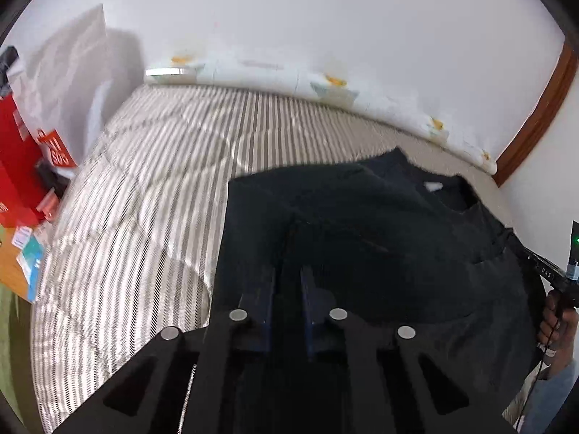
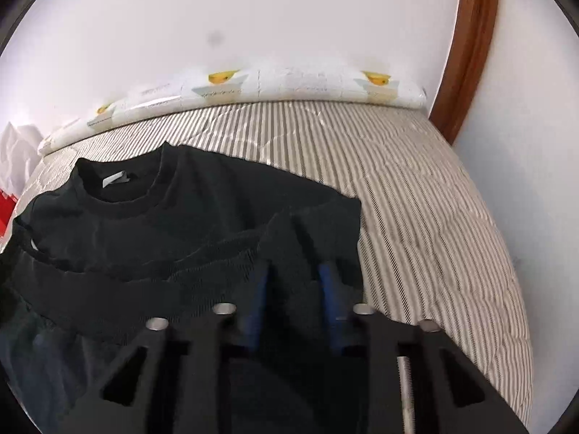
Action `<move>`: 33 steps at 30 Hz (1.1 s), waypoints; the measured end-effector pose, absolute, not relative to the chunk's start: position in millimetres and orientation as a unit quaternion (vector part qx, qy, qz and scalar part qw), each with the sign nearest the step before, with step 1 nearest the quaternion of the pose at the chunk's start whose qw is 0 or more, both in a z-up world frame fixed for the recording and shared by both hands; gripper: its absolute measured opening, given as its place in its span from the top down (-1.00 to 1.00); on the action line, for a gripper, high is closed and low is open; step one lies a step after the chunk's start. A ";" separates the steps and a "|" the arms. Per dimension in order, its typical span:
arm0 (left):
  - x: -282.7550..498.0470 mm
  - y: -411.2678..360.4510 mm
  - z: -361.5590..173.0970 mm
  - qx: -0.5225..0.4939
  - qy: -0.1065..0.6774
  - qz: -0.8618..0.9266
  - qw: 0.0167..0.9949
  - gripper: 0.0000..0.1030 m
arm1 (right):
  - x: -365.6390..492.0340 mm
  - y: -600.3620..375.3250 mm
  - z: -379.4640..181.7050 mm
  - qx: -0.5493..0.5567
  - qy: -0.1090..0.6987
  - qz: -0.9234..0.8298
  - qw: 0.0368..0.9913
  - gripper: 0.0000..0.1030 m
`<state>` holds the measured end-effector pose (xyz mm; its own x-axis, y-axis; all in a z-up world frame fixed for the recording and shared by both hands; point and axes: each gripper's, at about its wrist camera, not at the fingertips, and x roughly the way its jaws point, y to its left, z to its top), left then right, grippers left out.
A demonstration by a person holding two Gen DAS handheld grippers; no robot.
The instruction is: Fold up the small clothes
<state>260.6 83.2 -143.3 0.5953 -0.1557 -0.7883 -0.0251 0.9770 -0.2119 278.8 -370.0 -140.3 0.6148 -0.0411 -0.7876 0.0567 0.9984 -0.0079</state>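
Black shirt [image 2: 188, 217] — hem edge pinched by both tools — striped quilt [image 2: 416, 199] beyond.

t-shirt [image 2: 152, 217] on the bed [image 2: 416, 199], pillows [image 2: 289, 83] behind (boxes [image 1: 18, 166] far left)

Surface: bed with striped quilted cover [image 1: 152, 181]; black T-shirt on it.

The grey-and-white striped cover [image 2: 416, 188] spans both wrist views, quilting seams visible, with light patches across the left part. A black T-shirt [image 2: 202, 199] lies directly on it, collar toward the wall, white neck label [image 2: 115, 179] showing, lower part doubled up over the chest. In the left view the same shirt [image 1: 362, 224] fills the right half. A white printed pillow strip [image 2: 289, 83] runs along the far edge against the wall.
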 end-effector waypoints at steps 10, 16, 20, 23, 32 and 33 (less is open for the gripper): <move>258.7 76.6 -100.8 -0.119 0.381 -0.026 0.917 0.81 | 263.6 -396.0 -98.4 0.086 0.365 0.019 0.927 0.70; 281.6 70.4 -115.3 -0.112 0.392 -0.008 0.913 0.81 | 278.6 -404.0 -98.4 0.100 0.360 0.013 0.927 0.70; 295.0 71.6 -136.0 -0.109 0.418 0.005 0.902 0.81 | 295.5 -402.9 -121.2 0.095 0.390 0.001 0.916 0.70; 300.2 72.1 -148.4 -0.102 0.434 0.010 0.895 0.80 | 303.4 -402.8 -137.9 0.085 0.408 -0.010 0.909 0.70; 304.2 70.8 -159.6 -0.094 0.456 0.010 0.885 0.72 | 309.0 -404.4 -150.8 0.082 0.442 -0.016 0.893 0.53; 303.9 70.5 -159.2 -0.092 0.459 0.011 0.884 0.72 | 308.3 -405.4 -150.6 0.081 0.445 -0.016 0.892 0.49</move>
